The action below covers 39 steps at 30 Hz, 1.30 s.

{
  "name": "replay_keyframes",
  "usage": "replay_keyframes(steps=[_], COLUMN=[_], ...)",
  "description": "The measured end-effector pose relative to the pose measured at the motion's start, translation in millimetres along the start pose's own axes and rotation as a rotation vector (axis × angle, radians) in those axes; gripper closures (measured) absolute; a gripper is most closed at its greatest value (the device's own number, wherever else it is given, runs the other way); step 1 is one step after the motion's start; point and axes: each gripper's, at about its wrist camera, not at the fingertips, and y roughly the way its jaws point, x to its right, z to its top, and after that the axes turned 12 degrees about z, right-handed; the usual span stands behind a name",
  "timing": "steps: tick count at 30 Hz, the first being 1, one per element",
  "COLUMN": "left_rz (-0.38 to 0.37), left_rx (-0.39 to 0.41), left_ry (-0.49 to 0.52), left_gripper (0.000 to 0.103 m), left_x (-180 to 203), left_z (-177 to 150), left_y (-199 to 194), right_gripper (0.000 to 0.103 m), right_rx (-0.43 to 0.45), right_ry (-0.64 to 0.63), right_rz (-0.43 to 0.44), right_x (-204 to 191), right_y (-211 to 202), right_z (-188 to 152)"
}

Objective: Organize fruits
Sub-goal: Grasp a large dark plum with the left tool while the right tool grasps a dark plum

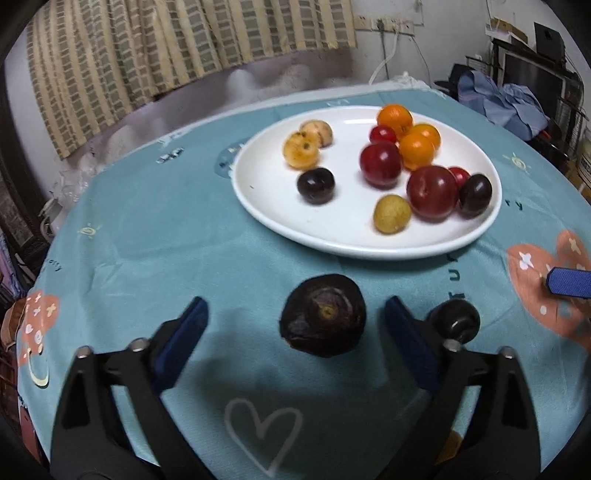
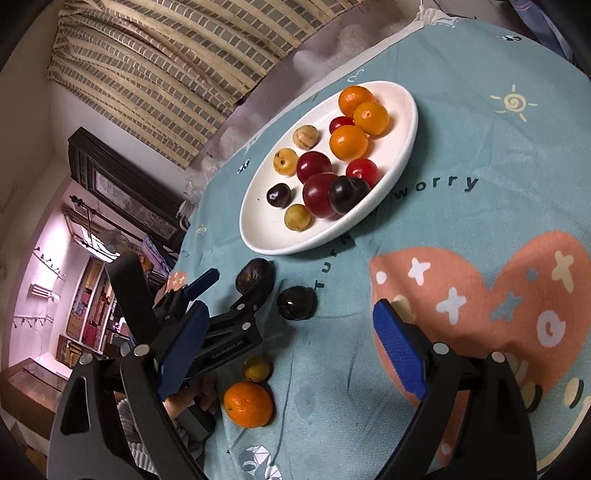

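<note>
- Teal tablecloth [image 1: 155,236] printed with hearts, suns and lettering, filling the centre.
- Striped curtain [image 1: 147,48] at eleven o'clock behind the table.
- Wall socket strip [image 1: 384,24] at one o'clock.
- Crumpled blue cloth [image 1: 502,99] at two o'clock.
- Dark framed cabinet [image 2: 122,184] at nine o'clock, right wrist view.

white plate [image 1: 258,206] | teal tablecloth [image 1: 147,229], coral hearts | orange tangerines [image 1: 394,118] | dark-purple wrinkled fruit [image 1: 323,315]
</note>
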Motion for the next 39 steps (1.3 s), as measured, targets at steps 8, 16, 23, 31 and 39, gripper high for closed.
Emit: replay_keyframes(steps=[8, 16, 23, 31, 39], left_rz=[-0.107, -0.084, -0.087, -0.066, -0.036], left_rx=[-0.004, -0.048, -0.067, -0.074, -0.076], left_ry=[-0.087, -0.185, -0.172, -0.146, -0.135], left_gripper=[0.058, 0.057, 0.057, 0.056, 0.051], left_x=[-26, -64, -58, -52, -50], left_z=[-12, -49, -48, -48, -48], left_y=[-13, -26, -18, -17, -18], right_gripper=[0.012, 0.021, 0.050, 0.054, 0.054], right_rx=[-0.012, -0.043, -0.061, -0.148, -0.162], right_ry=[-0.008, -0.316, -0.485, -0.499, -0.485], right_rz=[0.001, -0.172, -0.326, -0.374, -0.379], right_x=[1, -34, -50, -46, -47], right_y=[3, 20, 57, 88, 92], right_z=[-1, -20, -31, -36, -39])
